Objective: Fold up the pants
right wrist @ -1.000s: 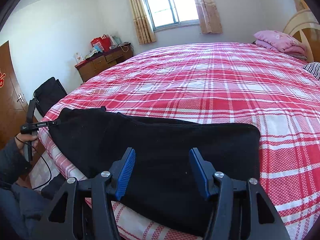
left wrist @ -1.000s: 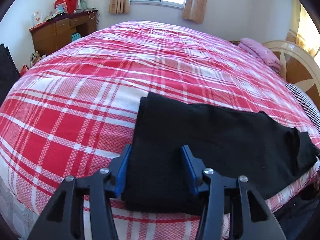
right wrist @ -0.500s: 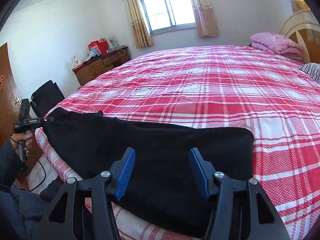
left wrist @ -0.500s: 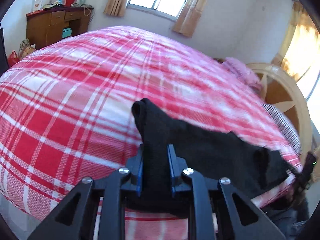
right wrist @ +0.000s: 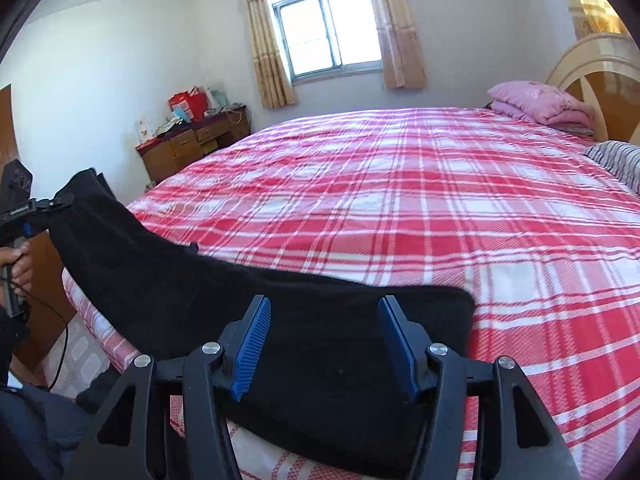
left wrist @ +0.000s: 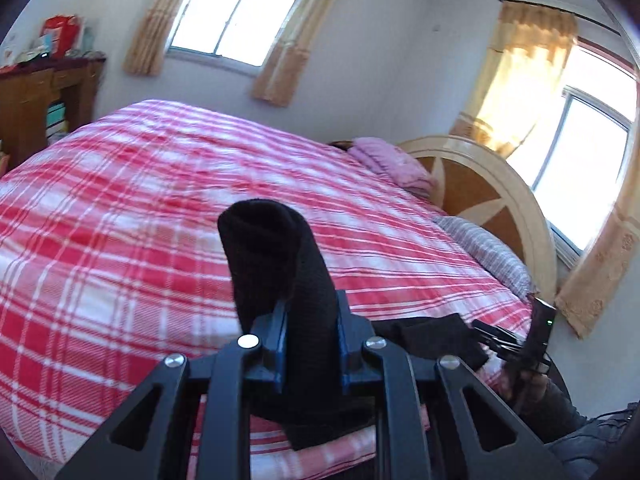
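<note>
On the plaid bed (right wrist: 400,184), the left gripper (left wrist: 310,336) clamps the black pants (right wrist: 320,340) at one lifted end, the right gripper (right wrist: 324,344) gapes above them; thick bunched fabric might slip free.

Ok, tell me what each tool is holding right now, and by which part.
The left tool grips the black pants by one bunched end, lifted off the bed. The right tool holds nothing.

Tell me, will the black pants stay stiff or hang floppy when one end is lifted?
Probably floppy: the black pants sag between the left gripper and the bed. Likely not slippery: the bunched knit stays clamped.
</note>
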